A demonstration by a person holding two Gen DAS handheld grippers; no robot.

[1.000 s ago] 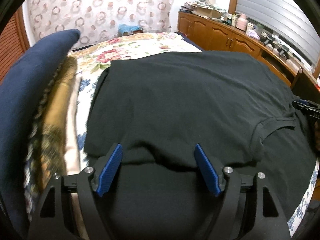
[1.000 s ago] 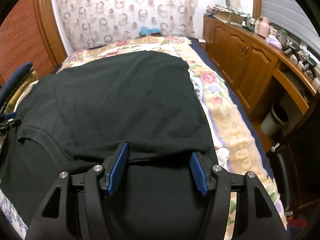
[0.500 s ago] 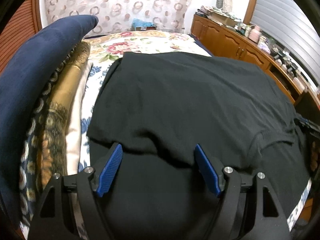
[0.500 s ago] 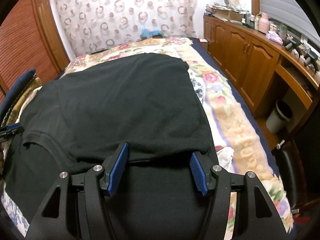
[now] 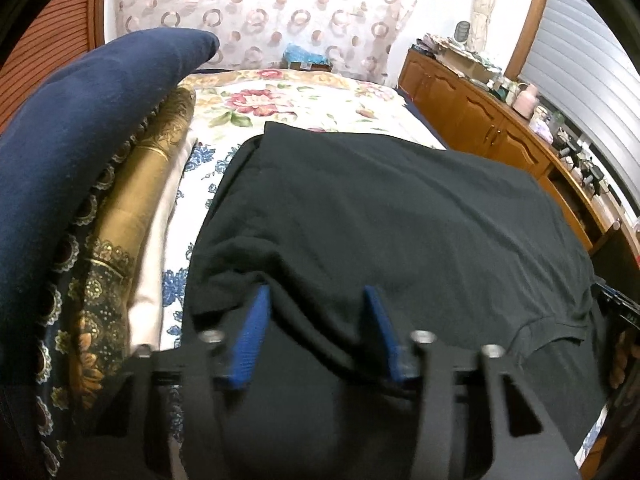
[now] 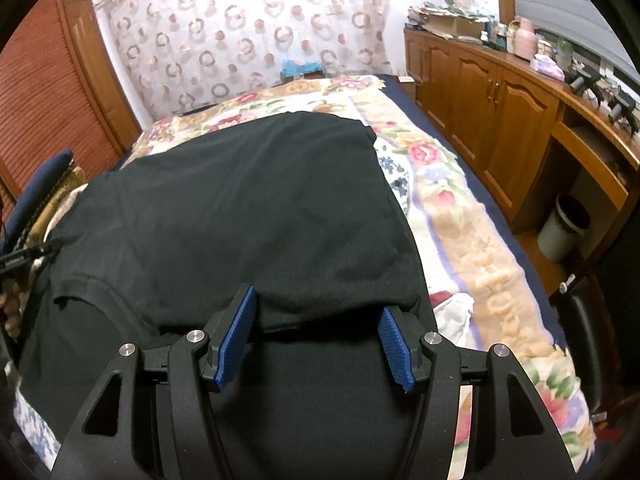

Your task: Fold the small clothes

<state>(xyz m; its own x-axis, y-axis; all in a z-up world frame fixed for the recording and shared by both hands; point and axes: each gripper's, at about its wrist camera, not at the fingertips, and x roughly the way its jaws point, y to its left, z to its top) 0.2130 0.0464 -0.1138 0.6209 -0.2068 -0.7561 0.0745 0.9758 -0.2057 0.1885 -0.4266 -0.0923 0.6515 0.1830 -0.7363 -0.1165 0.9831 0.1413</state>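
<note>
A black T-shirt [image 5: 380,216] lies spread on the floral bed, its near part folded over itself; it also shows in the right wrist view [image 6: 248,208]. My left gripper [image 5: 316,300] sits low at the shirt's near left fold, its blue pads [image 5: 250,336] partly closed with a ridge of black cloth between them. My right gripper [image 6: 318,308] is open at the near right fold edge, pads [image 6: 236,332] wide apart over the cloth. The collar [image 5: 548,332] lies between the two grippers.
A navy pillow [image 5: 80,120] and gold patterned bedding [image 5: 132,216] are stacked at the left. The floral bedspread [image 6: 472,232] runs along the right edge. Wooden cabinets [image 6: 500,104] and a white bin [image 6: 564,228] stand on the right.
The left gripper's pads have drawn closer together around the shirt fold and the cloth has bunched. Both views have tilted up a little. The right gripper stays open.
</note>
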